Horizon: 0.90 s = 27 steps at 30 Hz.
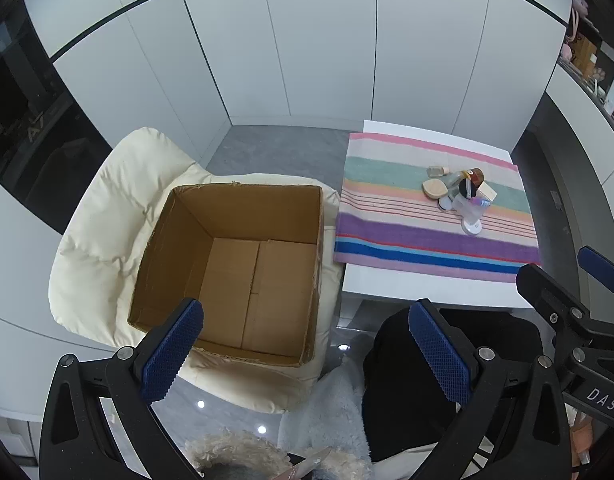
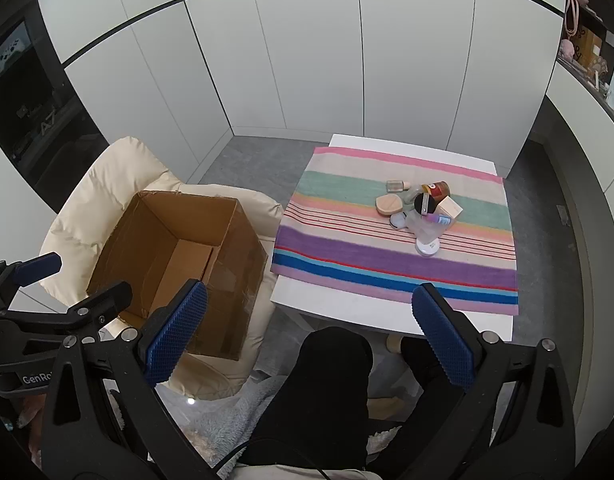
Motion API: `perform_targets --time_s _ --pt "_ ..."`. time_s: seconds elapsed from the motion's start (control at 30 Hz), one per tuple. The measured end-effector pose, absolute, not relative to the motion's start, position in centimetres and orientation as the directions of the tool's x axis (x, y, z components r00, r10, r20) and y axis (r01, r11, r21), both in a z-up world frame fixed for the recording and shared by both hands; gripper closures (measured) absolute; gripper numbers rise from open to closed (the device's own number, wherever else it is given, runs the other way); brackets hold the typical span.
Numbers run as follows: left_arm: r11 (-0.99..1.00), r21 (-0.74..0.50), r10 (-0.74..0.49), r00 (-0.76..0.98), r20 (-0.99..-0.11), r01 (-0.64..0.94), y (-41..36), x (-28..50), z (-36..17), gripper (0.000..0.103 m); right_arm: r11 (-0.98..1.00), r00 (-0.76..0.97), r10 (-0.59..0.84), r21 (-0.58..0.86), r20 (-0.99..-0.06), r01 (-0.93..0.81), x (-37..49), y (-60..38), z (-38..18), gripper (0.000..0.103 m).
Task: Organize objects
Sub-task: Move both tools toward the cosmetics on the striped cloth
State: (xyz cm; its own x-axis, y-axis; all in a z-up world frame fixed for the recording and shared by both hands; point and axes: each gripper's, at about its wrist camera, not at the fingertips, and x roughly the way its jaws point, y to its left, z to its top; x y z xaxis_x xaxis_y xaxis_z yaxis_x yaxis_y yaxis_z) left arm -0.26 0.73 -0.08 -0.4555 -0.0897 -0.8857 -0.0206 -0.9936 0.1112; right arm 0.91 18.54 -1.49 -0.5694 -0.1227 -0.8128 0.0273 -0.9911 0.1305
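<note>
Against the white cupboard wall, the tabletop [image 2: 347,316] with its striped cloth [image 2: 395,264] carries the whole pile of small objects [image 2: 421,210], the cardboard box [image 1: 227,272] on the chair is empty, and your left hand-held gripper [image 1: 307,354] and right hand-held gripper [image 2: 309,334] are both released, so you have everything left to sort.

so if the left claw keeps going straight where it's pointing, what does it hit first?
Probably the open cardboard box on the cream chair; the left claw aims near its right wall, depth unclear.
</note>
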Motion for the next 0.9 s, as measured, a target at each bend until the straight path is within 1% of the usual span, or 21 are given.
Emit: perform_targets --time_s 0.9 --pt "-0.993 0.108 -0.08 -0.452 -0.889 -0.038 1.52 -0.09 -0.1 0.0 -0.988 -0.564 -0.139 0.152 -0.814 0.023 1.22 18.98 -1.17 0.0"
